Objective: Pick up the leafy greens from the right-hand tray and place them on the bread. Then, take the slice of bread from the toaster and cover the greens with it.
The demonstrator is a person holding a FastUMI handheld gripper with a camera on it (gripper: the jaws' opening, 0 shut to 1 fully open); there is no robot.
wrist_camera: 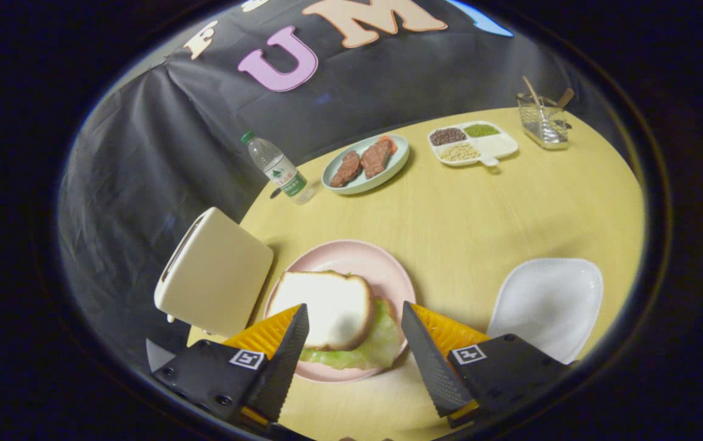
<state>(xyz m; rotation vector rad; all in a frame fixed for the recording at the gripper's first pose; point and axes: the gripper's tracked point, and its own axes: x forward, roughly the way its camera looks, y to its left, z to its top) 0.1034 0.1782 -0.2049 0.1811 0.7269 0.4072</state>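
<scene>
Gripper [354, 334] hangs above the pink plate [388, 269], fingers spread wide, holding nothing. Between them: bread slice [327, 306] lying flat over the leafy greens [376, 346], lettuce edge poking out, so the sandwich looks capped. Toaster [217, 275] stands just beside; white tray [550, 303] sits bare.

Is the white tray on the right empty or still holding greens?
Empty: the tray is bare; greens lie under bread. Claw open.
</scene>
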